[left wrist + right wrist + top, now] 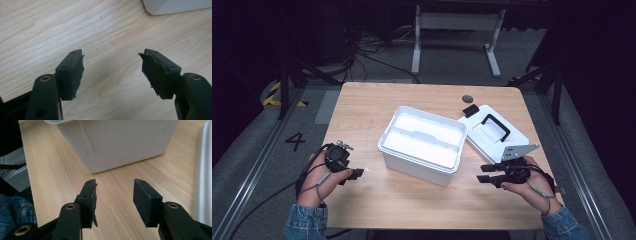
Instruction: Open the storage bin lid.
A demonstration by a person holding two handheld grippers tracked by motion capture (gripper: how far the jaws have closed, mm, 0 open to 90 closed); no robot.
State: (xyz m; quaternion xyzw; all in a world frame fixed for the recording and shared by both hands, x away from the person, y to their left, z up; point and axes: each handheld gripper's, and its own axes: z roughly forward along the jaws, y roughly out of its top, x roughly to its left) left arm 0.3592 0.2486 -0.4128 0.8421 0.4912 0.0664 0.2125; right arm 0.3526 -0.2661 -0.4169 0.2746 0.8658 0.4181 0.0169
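I hold the left gripper (357, 173) and right gripper (486, 173) low over the pale wooden desk (362, 107), flanking the open white rectangular plastic box (422, 144), presumably staged for a two-sided approach. Both sets of fingers stand wide, holding nothing. The box sits mid-desk, interior bare, with an inner ledge. Its white lid with black handle (494, 131) lies just right of it.

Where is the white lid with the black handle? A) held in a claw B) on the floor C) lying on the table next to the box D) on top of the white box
C: the white plastic lid with the black handle lies flat on the wooden table, to the right of the open white plastic box.
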